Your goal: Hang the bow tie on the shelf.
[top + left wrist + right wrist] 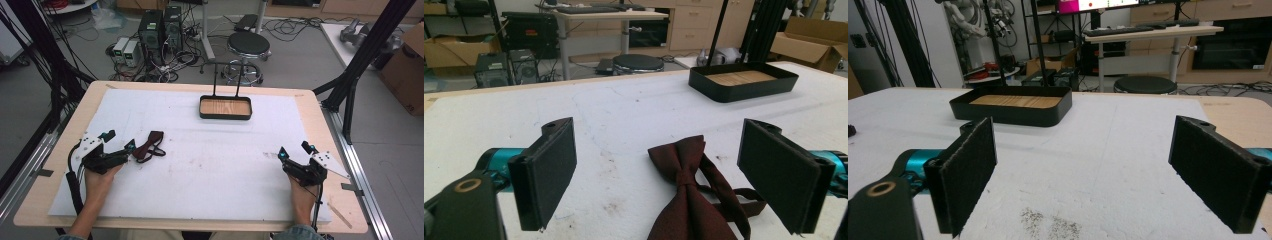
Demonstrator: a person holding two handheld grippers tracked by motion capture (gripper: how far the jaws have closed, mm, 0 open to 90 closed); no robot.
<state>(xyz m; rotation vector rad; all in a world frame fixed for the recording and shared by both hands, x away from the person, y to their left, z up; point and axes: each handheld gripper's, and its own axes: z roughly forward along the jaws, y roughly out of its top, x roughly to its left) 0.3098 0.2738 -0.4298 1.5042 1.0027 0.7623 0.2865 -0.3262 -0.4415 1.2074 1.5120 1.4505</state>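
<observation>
Work looks barely begun — the dark red bow tie (148, 146) lies flat on the white mat (210, 170) at the near left, not yet lifted. The left gripper (120, 143) has its jaws spread wide with the tie between them, pads not touching it. The right gripper (295, 150) rests at the near right, jaws wide and empty. The black tray (225, 115) at the far middle holds nothing — grasping and any carrying are probably still ahead.

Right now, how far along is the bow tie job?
Nothing looks done yet. The bow tie lies on the table, with the left gripper open around it, not pinching. The right gripper is open, holding nothing. Grabbing the tie is left; the tray holds nothing.
</observation>
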